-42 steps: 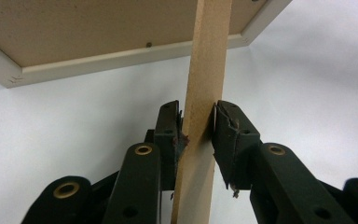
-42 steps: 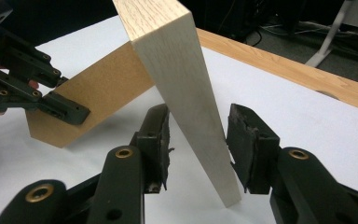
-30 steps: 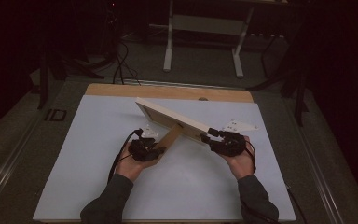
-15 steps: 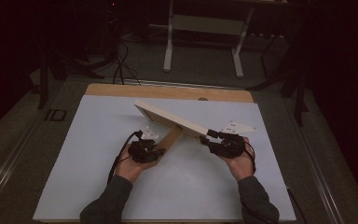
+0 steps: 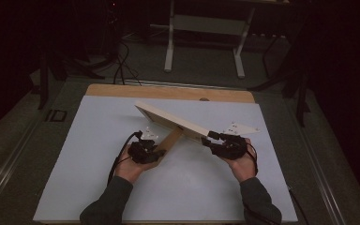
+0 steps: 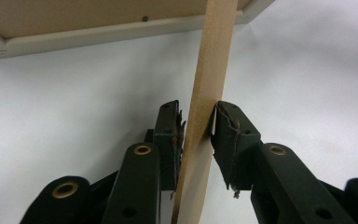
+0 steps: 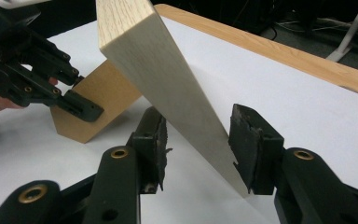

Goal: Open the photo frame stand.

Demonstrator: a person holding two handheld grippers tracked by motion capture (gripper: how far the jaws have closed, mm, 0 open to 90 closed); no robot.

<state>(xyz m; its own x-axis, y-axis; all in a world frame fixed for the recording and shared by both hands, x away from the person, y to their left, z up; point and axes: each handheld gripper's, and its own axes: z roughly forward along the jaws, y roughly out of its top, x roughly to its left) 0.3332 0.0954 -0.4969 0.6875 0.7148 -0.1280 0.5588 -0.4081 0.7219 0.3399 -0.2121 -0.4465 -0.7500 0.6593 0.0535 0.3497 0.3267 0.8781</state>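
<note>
A pale wooden panel is held tilted above the white mat, its far left corner higher. In the right gripper view my right gripper is shut on the lower end of this panel, one pad on each face. A brown wooden strut slants down from under the panel. My left gripper is shut on that strut. In the left gripper view both pads of my left gripper press the thin strut, and the panel's framed underside is above. The left gripper also shows on the brown strut.
A white mat covers most of the wooden table. Small white bits lie near the left gripper. A flat white piece lies behind the right gripper. Metal stand legs and cables are on the floor beyond.
</note>
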